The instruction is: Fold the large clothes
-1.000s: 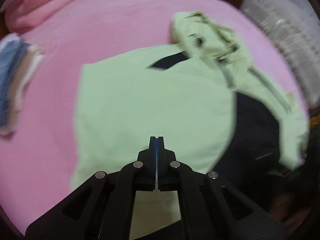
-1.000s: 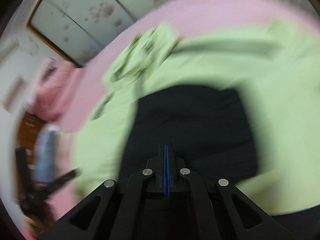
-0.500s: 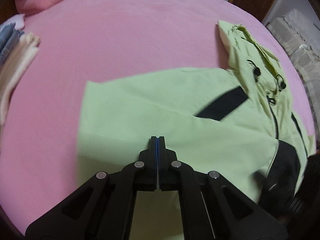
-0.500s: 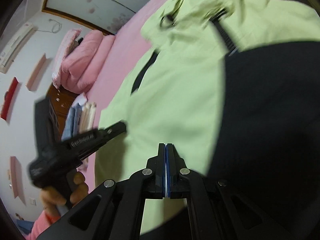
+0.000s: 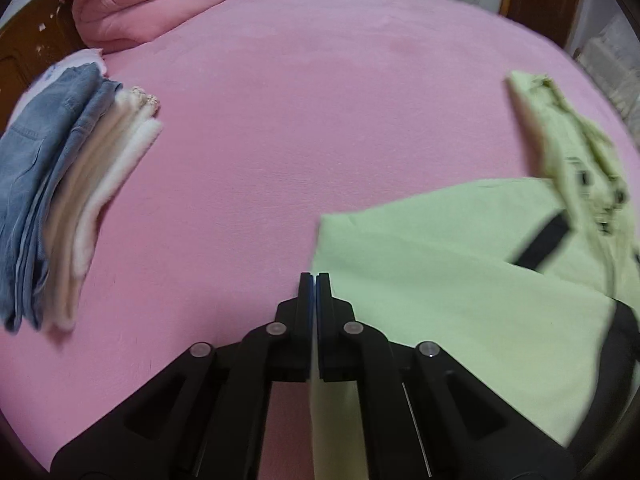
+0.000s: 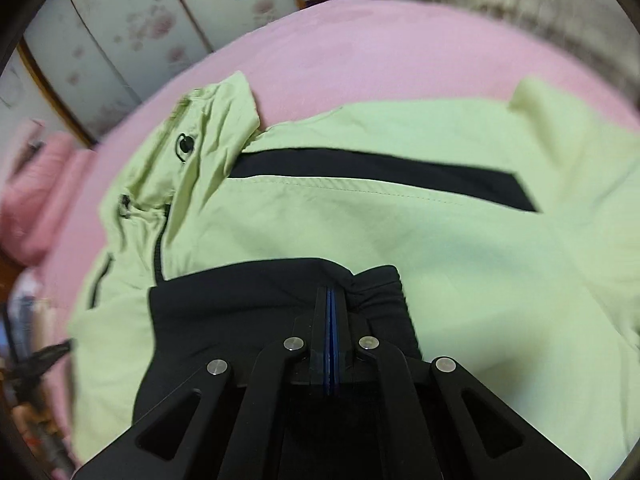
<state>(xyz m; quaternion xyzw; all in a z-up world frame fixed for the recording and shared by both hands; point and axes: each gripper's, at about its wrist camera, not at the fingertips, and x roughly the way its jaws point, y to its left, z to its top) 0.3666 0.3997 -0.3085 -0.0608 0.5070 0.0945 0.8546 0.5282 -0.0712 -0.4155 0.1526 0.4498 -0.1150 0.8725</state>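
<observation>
The room light is soft and even, a bit dim, with no strong shadows or glare on the pink bed (image 5: 320, 100). Both round pictures bend at the edges and go black in the corners. In the left view the folded clothes (image 5: 60, 200) at nine o'clock look smeared. In the right view the green jacket (image 6: 400, 232) blurs toward three o'clock.

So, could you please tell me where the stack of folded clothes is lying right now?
In the left wrist view, the stack of folded clothes lies at the far left of the pink bed, below the rolled pink quilt and well apart from the green jacket.
</observation>
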